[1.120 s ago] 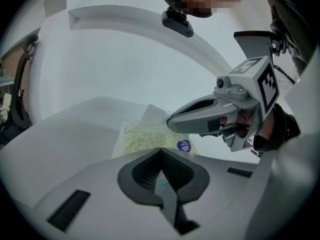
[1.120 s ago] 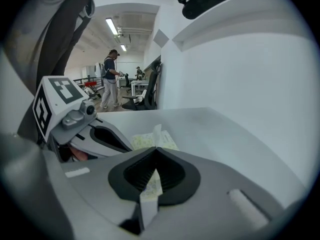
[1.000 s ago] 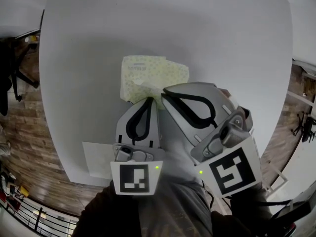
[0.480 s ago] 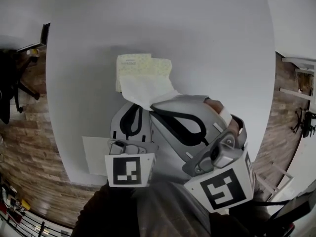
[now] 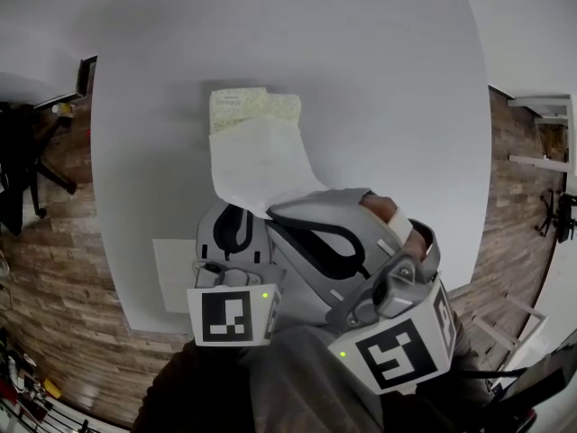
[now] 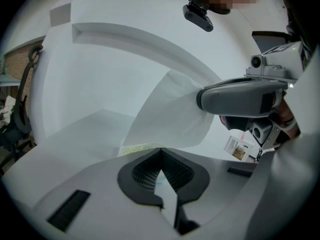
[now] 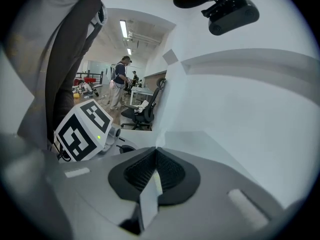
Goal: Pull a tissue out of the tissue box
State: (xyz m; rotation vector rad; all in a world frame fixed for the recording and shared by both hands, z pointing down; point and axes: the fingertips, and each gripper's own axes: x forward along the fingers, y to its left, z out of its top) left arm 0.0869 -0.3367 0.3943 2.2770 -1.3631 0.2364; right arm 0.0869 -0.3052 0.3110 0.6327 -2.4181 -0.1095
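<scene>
The yellow-green patterned tissue pack (image 5: 248, 108) lies on the white table (image 5: 397, 106); its edge also shows just past my left jaws (image 6: 136, 147). A white tissue (image 5: 257, 162) stretches up from the pack to my right gripper (image 5: 272, 213), which is shut on its near corner. In the left gripper view that tissue (image 6: 170, 115) hangs from the right gripper's tip (image 6: 201, 98). In the right gripper view the sheet (image 7: 235, 134) fans out from the closed jaws (image 7: 156, 149). My left gripper (image 5: 242, 208) hovers beside it, near side of the pack, jaws (image 6: 160, 149) together with nothing in them.
A flat white sheet (image 5: 171, 273) lies near the table's near-left edge. Wood floor and an office chair (image 5: 18, 156) are at the left. In the right gripper view a person (image 7: 119, 81) stands in the far room beside a chair (image 7: 145, 111).
Both grippers have risen toward the camera. The tissue has come much further out of the pack, now a broad sheet. The left gripper has lifted away from the pack's near edge.
</scene>
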